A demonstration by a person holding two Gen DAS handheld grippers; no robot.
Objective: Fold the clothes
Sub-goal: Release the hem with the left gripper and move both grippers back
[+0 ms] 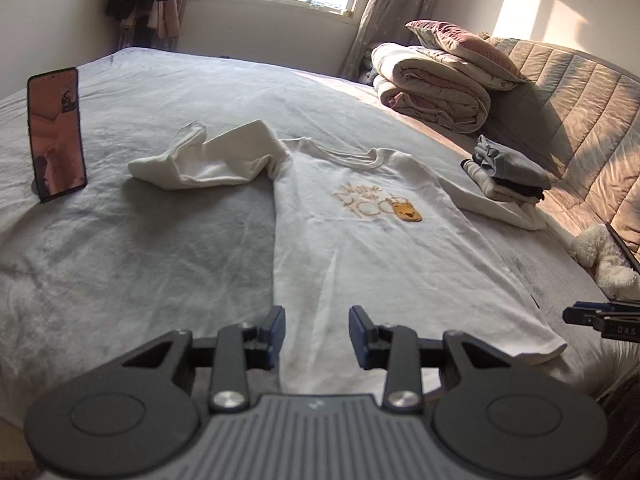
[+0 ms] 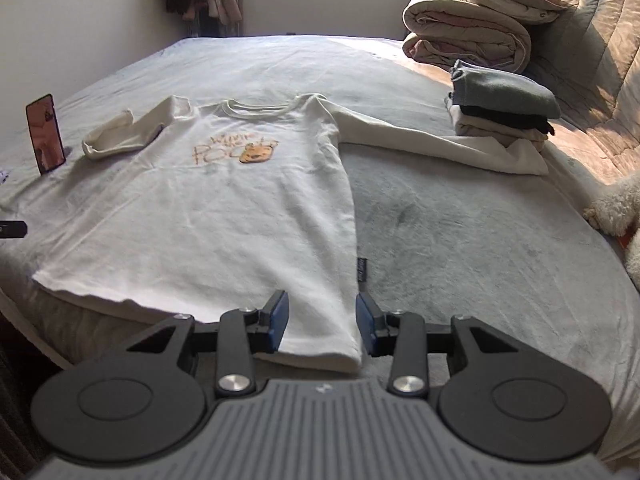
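Observation:
A white long-sleeved shirt with an orange print lies face up on the grey bed sheet, its hem toward me. Its left sleeve is crumpled and doubled over. The right sleeve stretches out toward a pile of folded clothes. My left gripper stands open over the hem's left corner, nothing between its fingers. In the right wrist view my right gripper is open too, straddling the hem's right corner; its tip shows at the right edge of the left wrist view.
A pile of folded clothes sits at the right by the sleeve's cuff. Rolled quilts and a pillow lie at the headboard. A phone stands propped at the left. A white plush toy lies at the right edge.

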